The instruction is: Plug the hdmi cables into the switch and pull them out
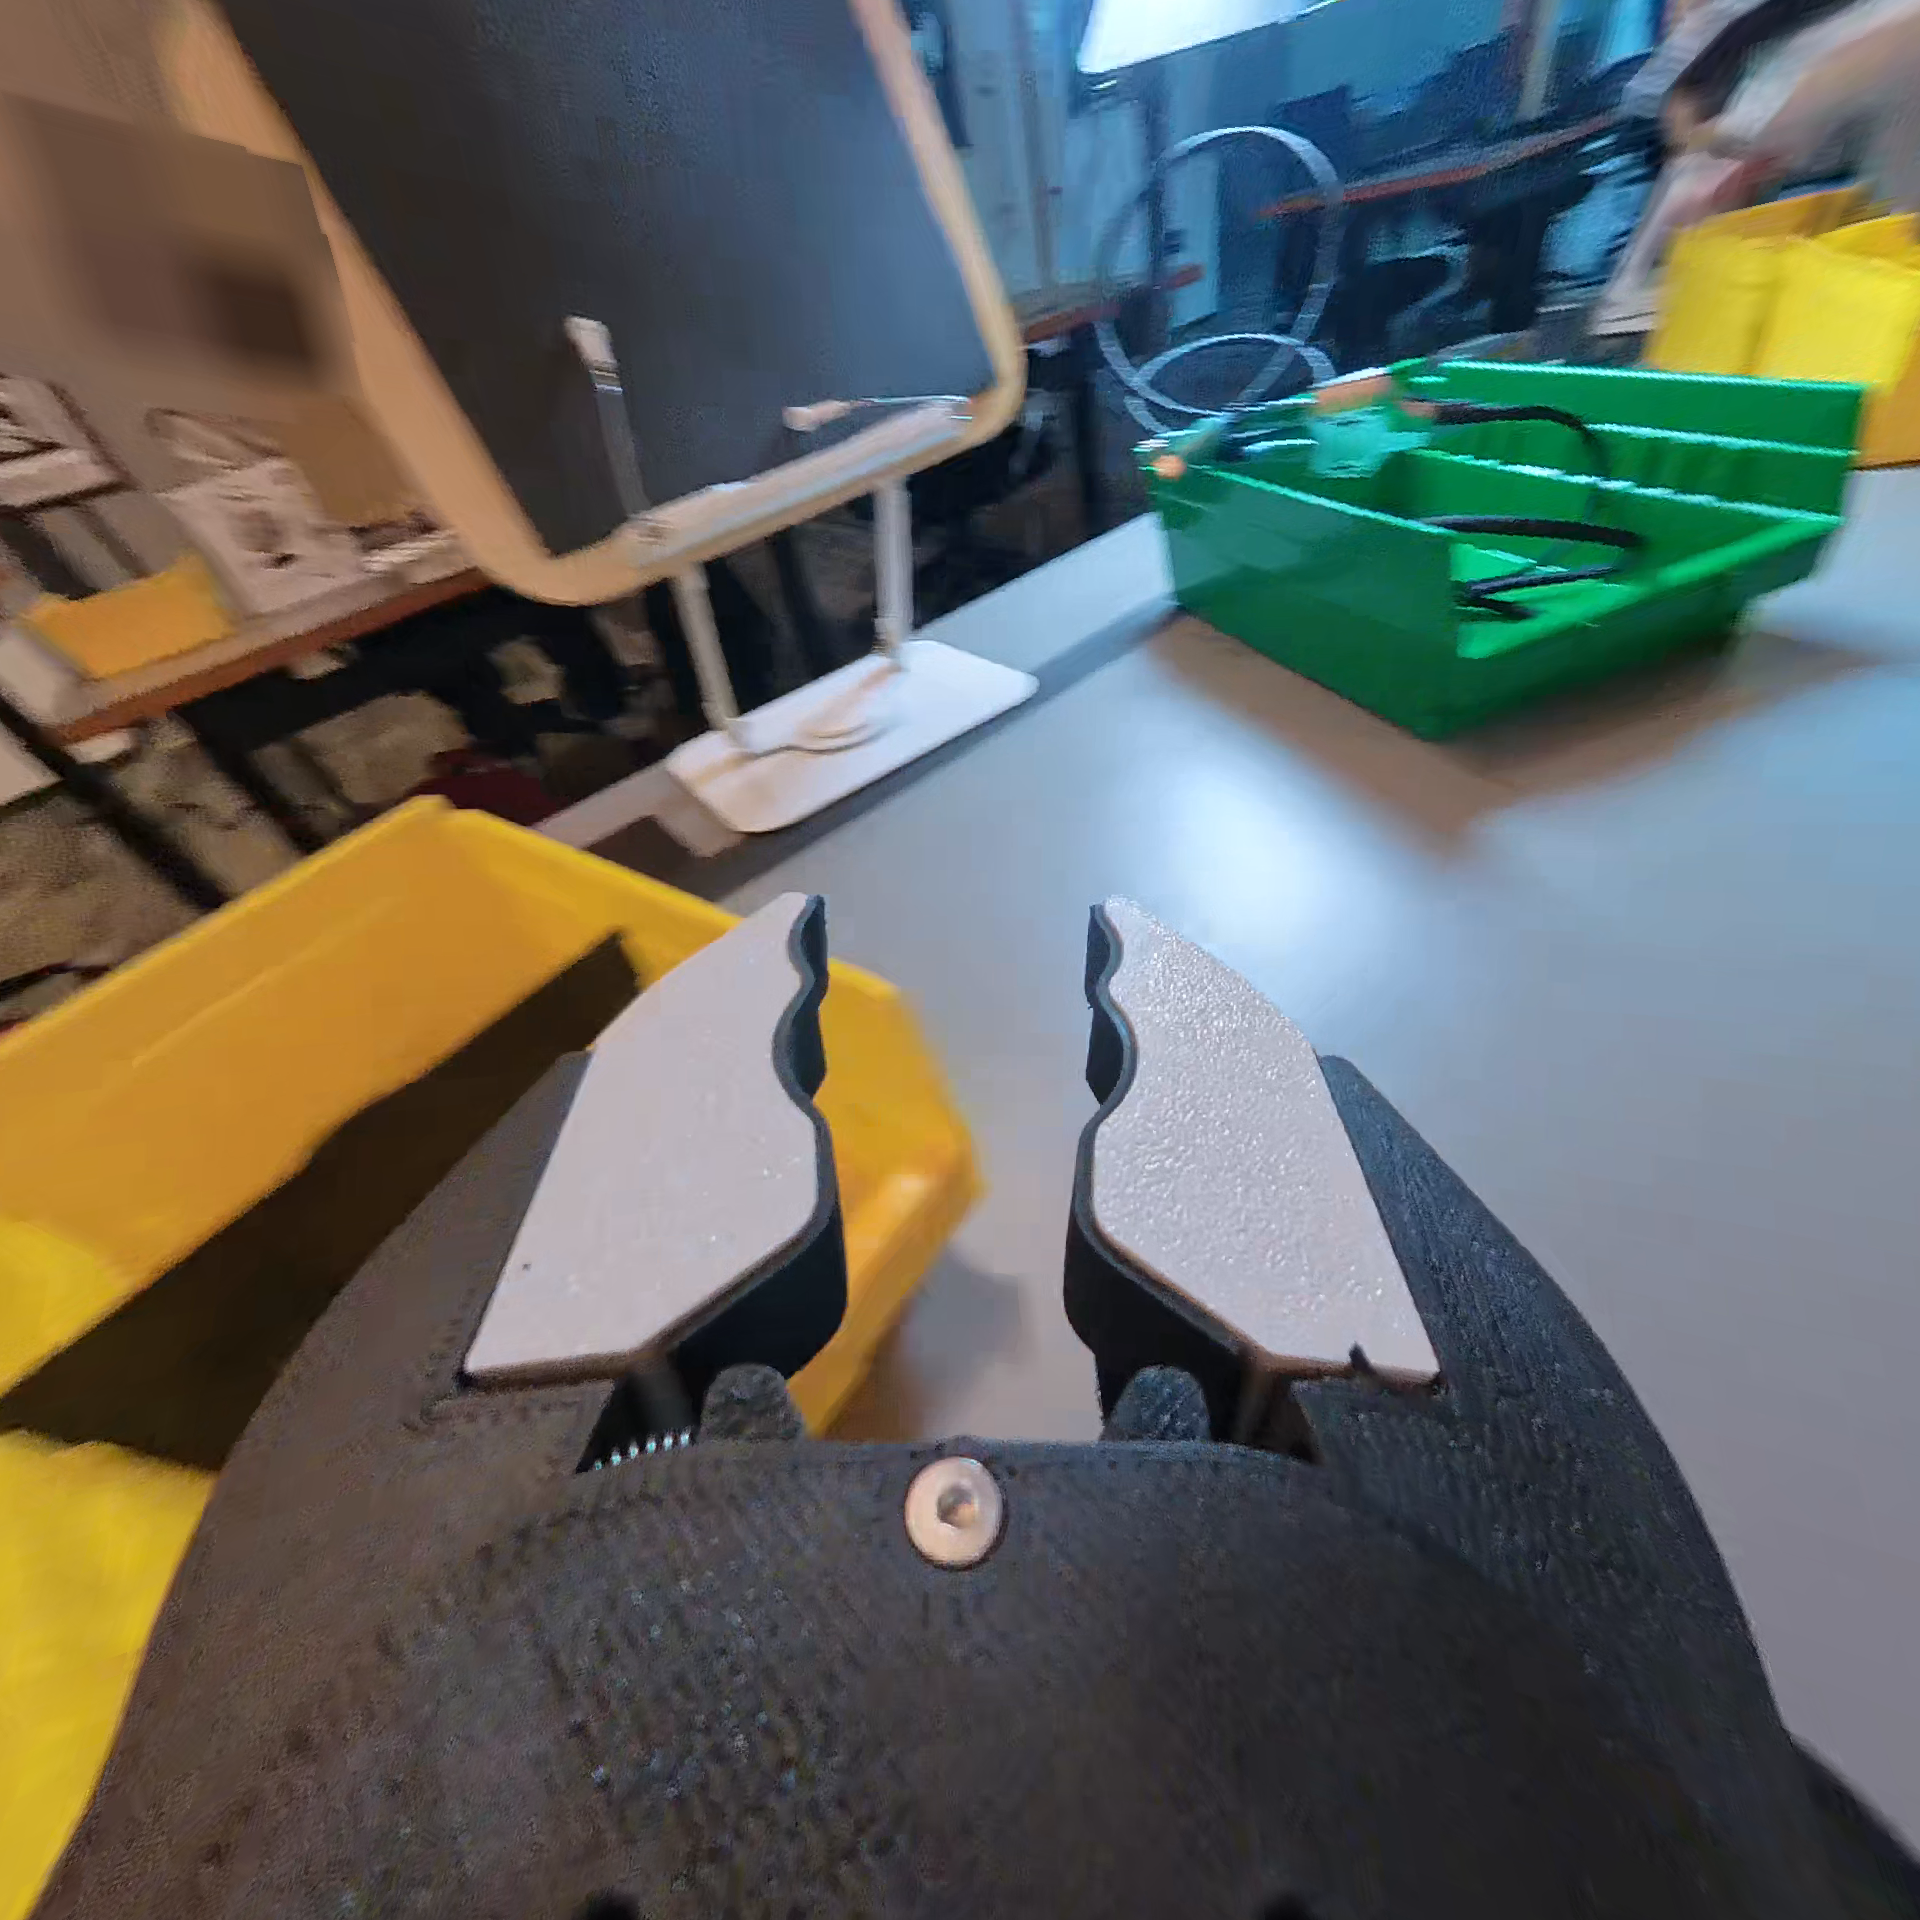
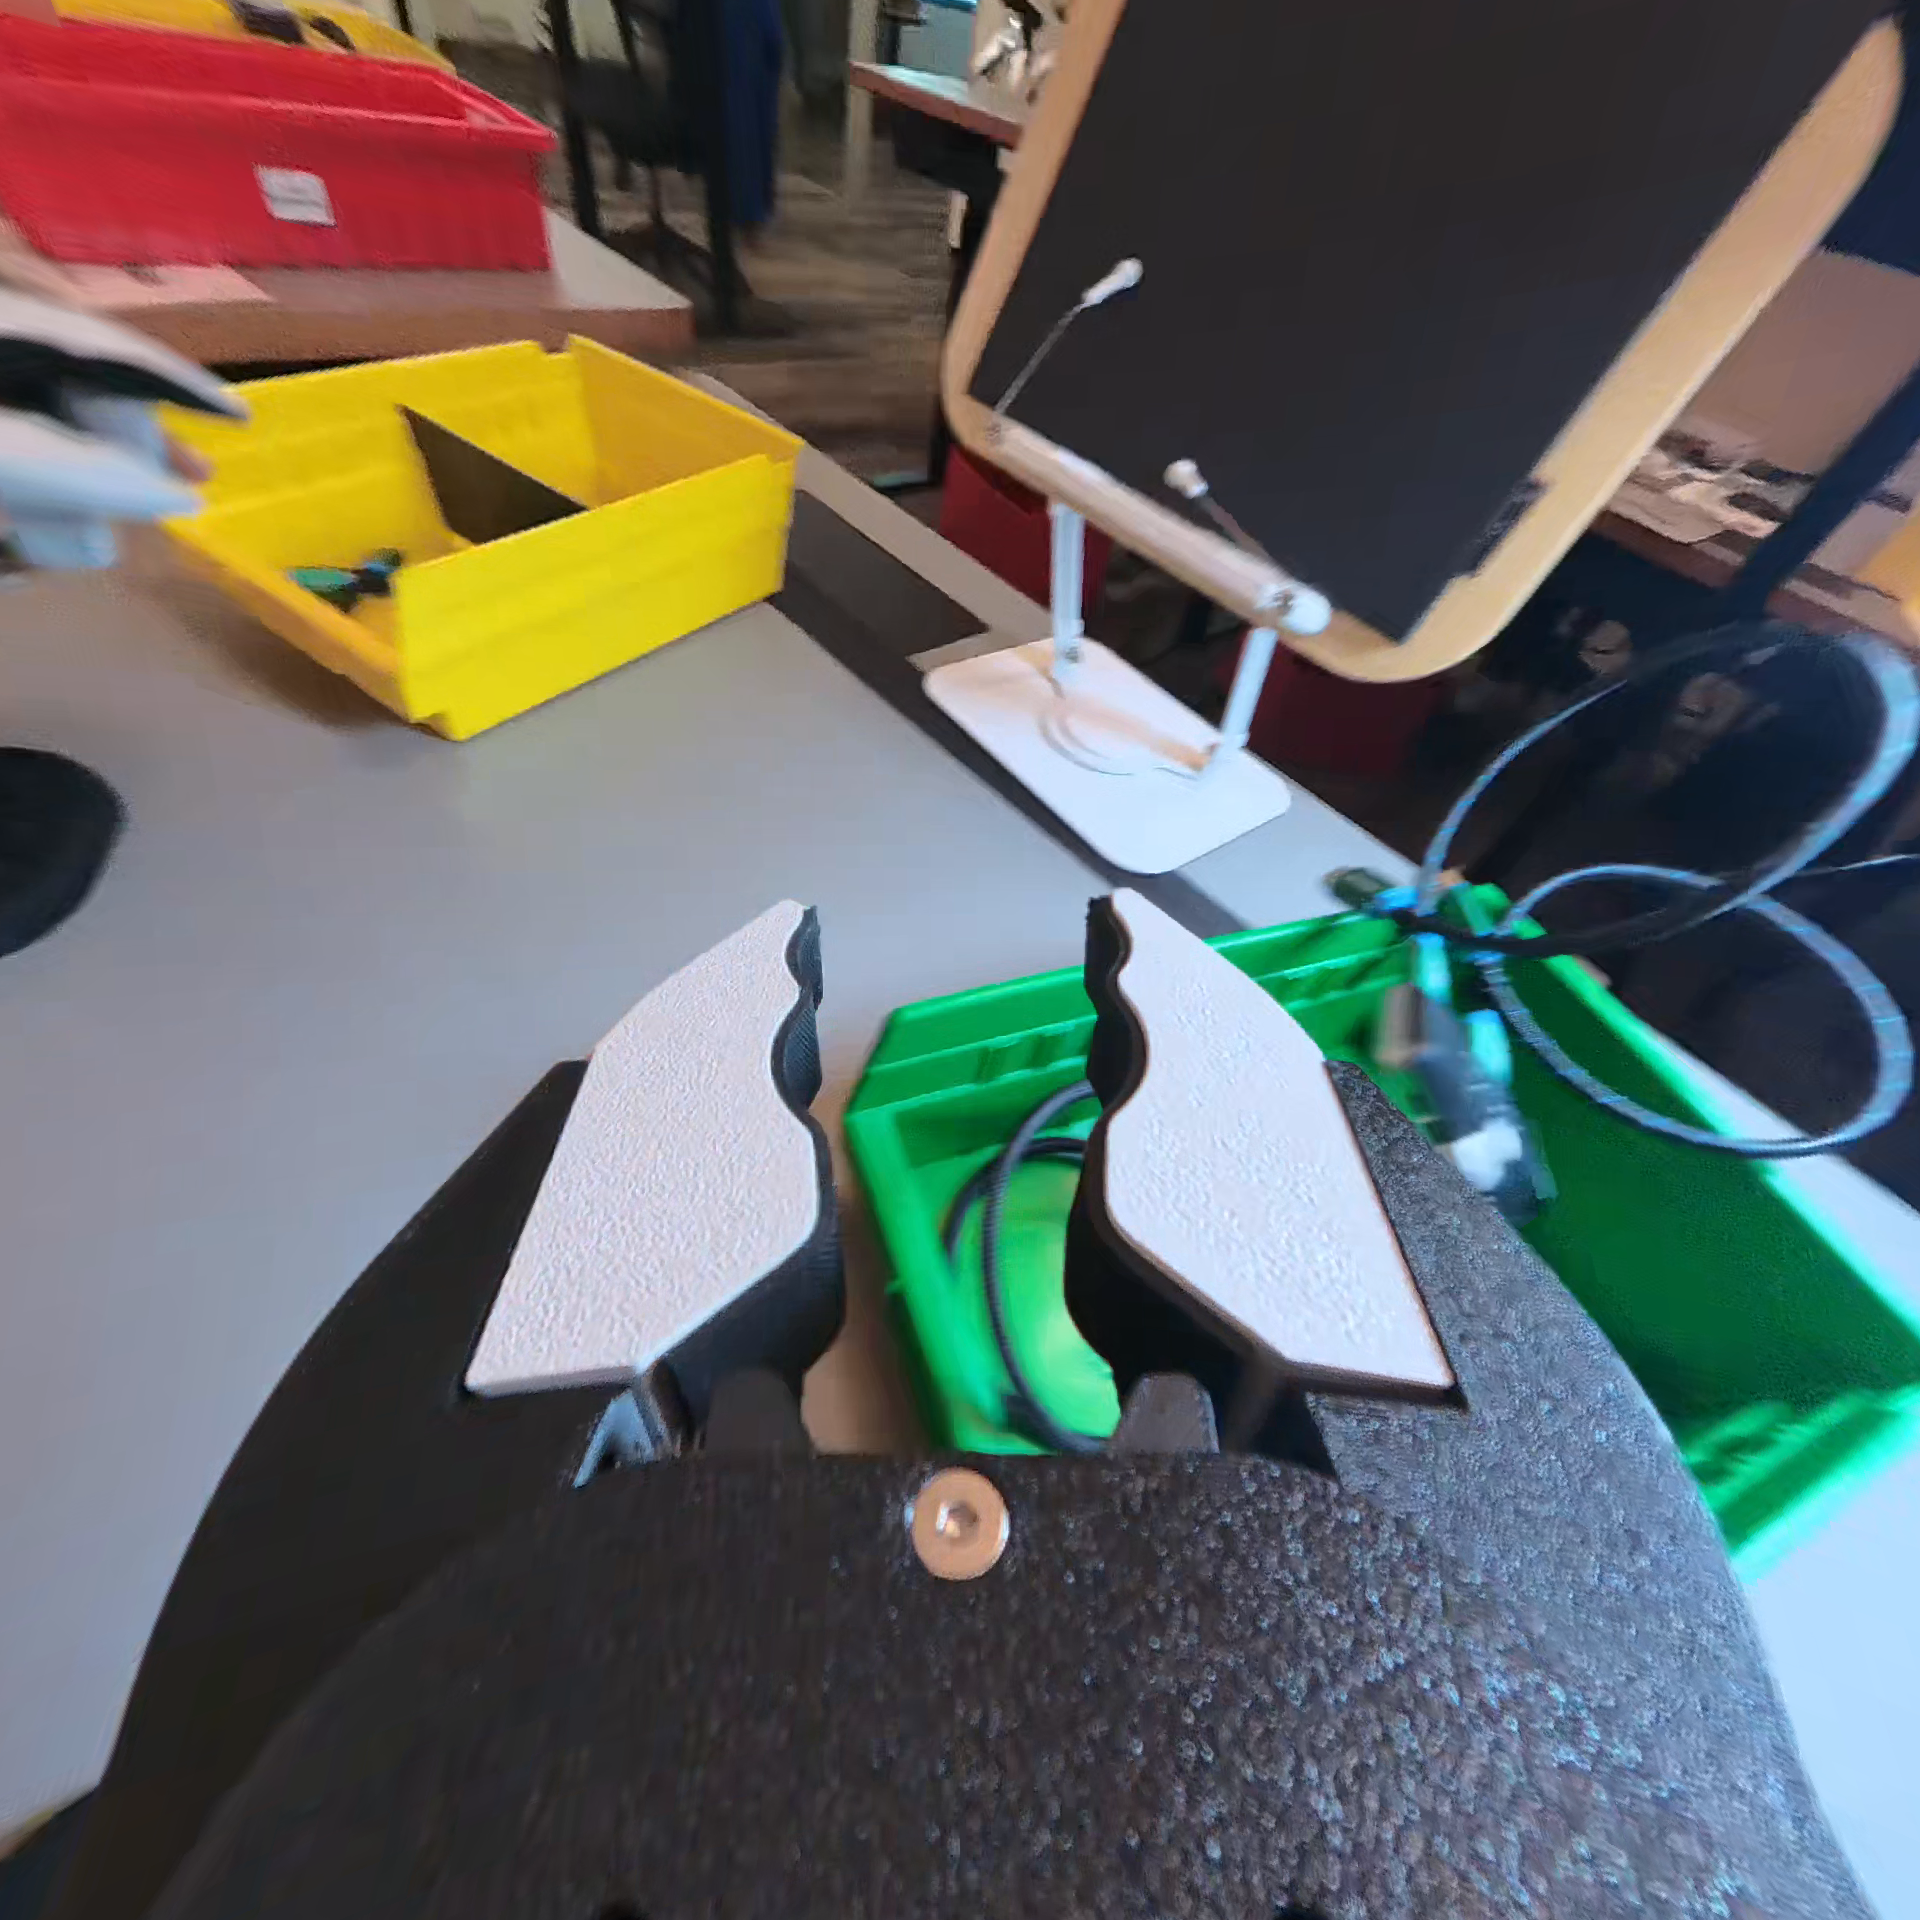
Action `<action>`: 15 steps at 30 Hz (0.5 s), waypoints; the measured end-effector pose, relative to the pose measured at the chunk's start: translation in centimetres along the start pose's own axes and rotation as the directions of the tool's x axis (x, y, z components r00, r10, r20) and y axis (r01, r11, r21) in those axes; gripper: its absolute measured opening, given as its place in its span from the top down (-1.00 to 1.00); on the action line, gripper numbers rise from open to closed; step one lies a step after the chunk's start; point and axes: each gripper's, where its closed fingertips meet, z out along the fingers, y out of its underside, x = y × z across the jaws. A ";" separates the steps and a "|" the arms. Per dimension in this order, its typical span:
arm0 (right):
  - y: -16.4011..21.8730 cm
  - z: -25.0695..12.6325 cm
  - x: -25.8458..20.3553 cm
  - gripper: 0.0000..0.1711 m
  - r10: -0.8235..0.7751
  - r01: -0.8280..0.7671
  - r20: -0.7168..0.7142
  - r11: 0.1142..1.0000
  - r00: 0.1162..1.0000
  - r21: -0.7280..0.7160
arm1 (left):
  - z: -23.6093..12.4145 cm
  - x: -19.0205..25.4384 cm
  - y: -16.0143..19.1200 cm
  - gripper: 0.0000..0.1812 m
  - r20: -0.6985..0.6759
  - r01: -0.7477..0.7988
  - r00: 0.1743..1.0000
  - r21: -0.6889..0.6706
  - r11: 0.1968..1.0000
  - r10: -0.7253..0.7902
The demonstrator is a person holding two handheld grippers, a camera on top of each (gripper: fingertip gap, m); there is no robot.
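My left gripper (image 1: 956, 935) is open and empty, held over the near corner of a yellow bin (image 1: 416, 997) at the table's left. My right gripper (image 2: 951, 935) is open and empty, just above the near left corner of a green bin (image 2: 1714, 1299). The green bin holds black cables (image 2: 997, 1226) and a bundle of blue-tied cables with a dark plug (image 2: 1455, 1081); a cable loop (image 2: 1683, 883) hangs over its far edge. The green bin also shows far right in the left wrist view (image 1: 1351, 582). Small green-black parts (image 2: 348, 582) lie in the yellow bin (image 2: 582, 623). I cannot make out a switch.
A tilted dark screen with a pale frame (image 2: 1403, 291) stands on a white base (image 2: 1122, 769) at the table's far edge, also in the left wrist view (image 1: 644, 260). A red bin (image 2: 260, 166) sits on another table. The other gripper (image 2: 83, 468) shows at far left. The gap from one gripper's tips to the other's is roughly 35 cm.
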 end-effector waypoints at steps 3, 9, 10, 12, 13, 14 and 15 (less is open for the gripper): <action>3.0 -0.1 -3.5 0.45 0.049 -0.049 0.063 0.999 0.997 -0.002 | -1.0 -6.2 -0.2 0.48 0.109 -0.048 0.992 -0.116 0.992 0.061; 6.1 1.3 -6.8 0.51 0.147 -0.155 0.140 0.987 0.979 0.048 | 1.1 -17.6 0.3 0.56 0.150 -0.203 0.943 -0.452 0.869 0.298; 6.4 1.6 -7.2 0.51 0.162 -0.172 0.148 0.983 0.976 0.057 | 1.7 -19.2 1.1 0.56 0.141 -0.198 0.940 -0.516 0.834 0.310; 6.8 2.0 -7.9 0.51 0.174 -0.187 0.162 0.980 0.971 0.065 | 3.3 -21.7 2.8 0.55 0.121 -0.177 0.942 -0.613 0.770 0.313; 7.0 2.1 -8.1 0.51 0.170 -0.182 0.167 0.982 0.971 0.058 | 4.2 -22.4 3.9 0.55 0.100 -0.154 0.953 -0.652 0.743 0.285; 7.2 2.1 -8.1 0.51 0.161 -0.171 0.162 0.984 0.974 0.053 | 5.0 -23.0 5.0 0.54 0.093 -0.122 0.963 -0.687 0.717 0.254; 7.2 2.1 -8.0 0.51 0.152 -0.162 0.155 0.986 0.976 0.051 | 6.0 -23.7 6.0 0.54 0.093 -0.094 0.970 -0.711 0.697 0.226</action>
